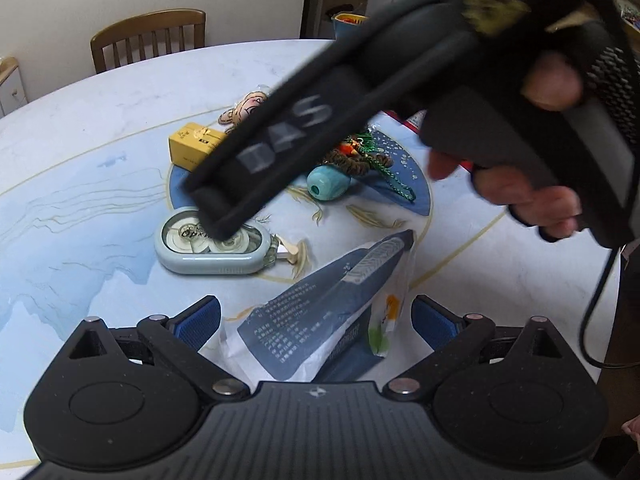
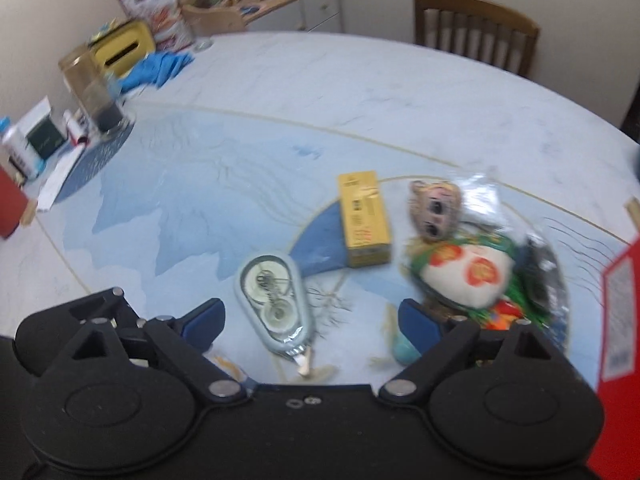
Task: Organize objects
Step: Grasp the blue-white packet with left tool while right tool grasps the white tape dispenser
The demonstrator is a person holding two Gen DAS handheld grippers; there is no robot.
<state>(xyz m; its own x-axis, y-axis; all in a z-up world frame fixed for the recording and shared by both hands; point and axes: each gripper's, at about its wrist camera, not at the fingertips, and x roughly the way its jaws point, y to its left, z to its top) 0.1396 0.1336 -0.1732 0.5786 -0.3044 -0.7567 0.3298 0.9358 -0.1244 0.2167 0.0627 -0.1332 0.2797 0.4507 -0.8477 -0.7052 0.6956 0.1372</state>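
Note:
My left gripper (image 1: 316, 320) is open around a blue and white printed packet (image 1: 320, 312) that lies between its pads without being pinched. My right gripper (image 2: 312, 318) is open above a pale correction tape dispenser (image 2: 276, 304), which also shows in the left wrist view (image 1: 212, 246). The right gripper body (image 1: 304, 132) reaches over the dispenser in the left wrist view. A yellow box (image 2: 363, 220) (image 1: 196, 146), a bagged doll (image 2: 456, 256) and a teal sharpener (image 1: 328, 186) lie near the table centre.
The round marble-pattern table (image 2: 320, 92) carries a clutter of a jar (image 2: 92, 88), a blue cloth (image 2: 160, 66) and boxes at its far left. A red box (image 2: 620, 308) stands at the right. Wooden chairs (image 1: 148, 38) stand behind the table.

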